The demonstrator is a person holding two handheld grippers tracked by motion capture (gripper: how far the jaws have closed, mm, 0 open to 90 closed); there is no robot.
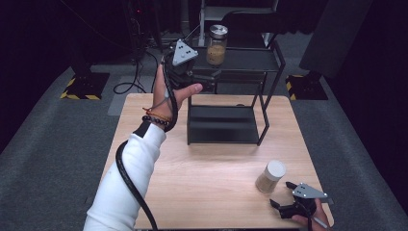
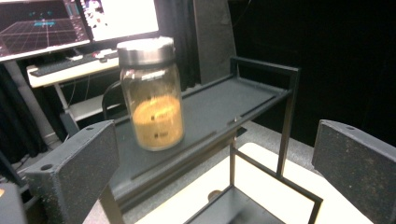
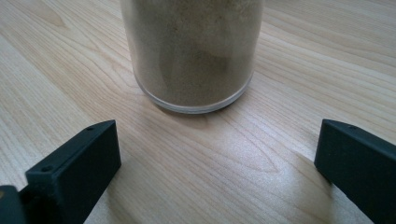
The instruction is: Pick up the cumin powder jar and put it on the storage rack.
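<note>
Looking at: 2 jars, 1 black rack, 2 grippers, light wood surface.
Right gripper (image 1: 284,193): down at the near right corner of the surface, fingers (image 3: 74,163) spread wide apart, nothing between them.
Small jar (image 1: 270,176): standing upright near that corner, white lid, pale powder inside; straight ahead of the right fingers and just short of them, not touching yet.
Key relation: jar's long axis is vertical and it's centred on the gap, so I'd guess a straight push forward then a squeeze does it.
Left gripper (image 1: 204,77): held up by the rack's (image 1: 269,103) top shelf at the far edge, fingers (image 2: 74,172) apart too, empty.
Metal-lid jar (image 2: 152,95): upright on that top shelf, near the left fingers but clear of them.
Nearer hand for the small jar: the right, easily.
</note>
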